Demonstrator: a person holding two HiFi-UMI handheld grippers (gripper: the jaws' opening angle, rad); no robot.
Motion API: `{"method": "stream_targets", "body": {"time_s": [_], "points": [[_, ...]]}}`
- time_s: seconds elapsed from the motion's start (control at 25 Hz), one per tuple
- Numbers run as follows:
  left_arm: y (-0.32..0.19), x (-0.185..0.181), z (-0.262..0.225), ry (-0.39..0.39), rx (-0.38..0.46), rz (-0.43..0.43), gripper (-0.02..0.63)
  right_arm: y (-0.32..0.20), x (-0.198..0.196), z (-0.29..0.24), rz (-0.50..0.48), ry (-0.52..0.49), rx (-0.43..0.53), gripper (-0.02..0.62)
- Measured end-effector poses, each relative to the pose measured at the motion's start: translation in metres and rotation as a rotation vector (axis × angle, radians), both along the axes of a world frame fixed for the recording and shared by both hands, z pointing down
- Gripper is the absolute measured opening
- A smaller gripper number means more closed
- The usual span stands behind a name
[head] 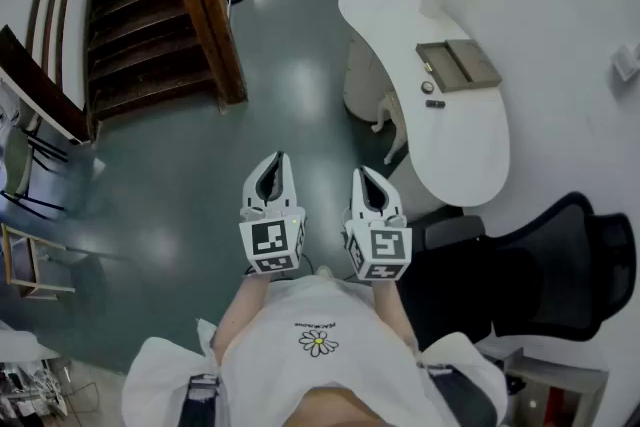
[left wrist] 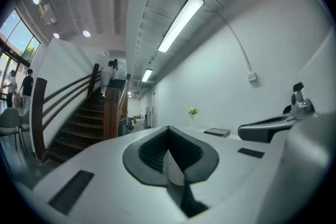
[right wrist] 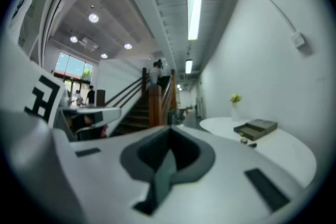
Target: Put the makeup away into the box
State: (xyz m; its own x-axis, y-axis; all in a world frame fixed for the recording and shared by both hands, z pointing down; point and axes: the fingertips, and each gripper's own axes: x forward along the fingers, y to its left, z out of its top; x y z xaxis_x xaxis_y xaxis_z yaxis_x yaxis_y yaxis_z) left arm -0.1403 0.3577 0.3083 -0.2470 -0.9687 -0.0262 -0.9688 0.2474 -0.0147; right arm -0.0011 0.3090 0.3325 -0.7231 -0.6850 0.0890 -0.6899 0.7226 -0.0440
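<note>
A grey-green hall floor (head: 190, 175) runs past a wooden staircase (head: 150, 15) to a curved white desk (head: 470, 150). On the desk an open box (head: 458, 65) lies with two small dark makeup items (head: 434, 103) just beside it. The task looks not yet begun, as the person stands well apart from the desk. The next move calls for stepping up to it and opening a gripper over one item. The left gripper (head: 277, 161) and right gripper (head: 361, 174) are held level, fingers pressed together on nothing.

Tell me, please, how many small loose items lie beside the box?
2: a small item beside the box, a dark item just nearer the person; others may hide inside it.
</note>
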Motion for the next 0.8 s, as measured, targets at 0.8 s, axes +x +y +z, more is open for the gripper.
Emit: {"method": "stream_targets", "body": {"time_s": [0.8], "points": [[-0.042, 0.020, 0.002, 0.005, -0.014, 0.026, 0.020, -0.032, 0.013, -0.008, -0.046, 0.020, 0.041, 0.031]]}}
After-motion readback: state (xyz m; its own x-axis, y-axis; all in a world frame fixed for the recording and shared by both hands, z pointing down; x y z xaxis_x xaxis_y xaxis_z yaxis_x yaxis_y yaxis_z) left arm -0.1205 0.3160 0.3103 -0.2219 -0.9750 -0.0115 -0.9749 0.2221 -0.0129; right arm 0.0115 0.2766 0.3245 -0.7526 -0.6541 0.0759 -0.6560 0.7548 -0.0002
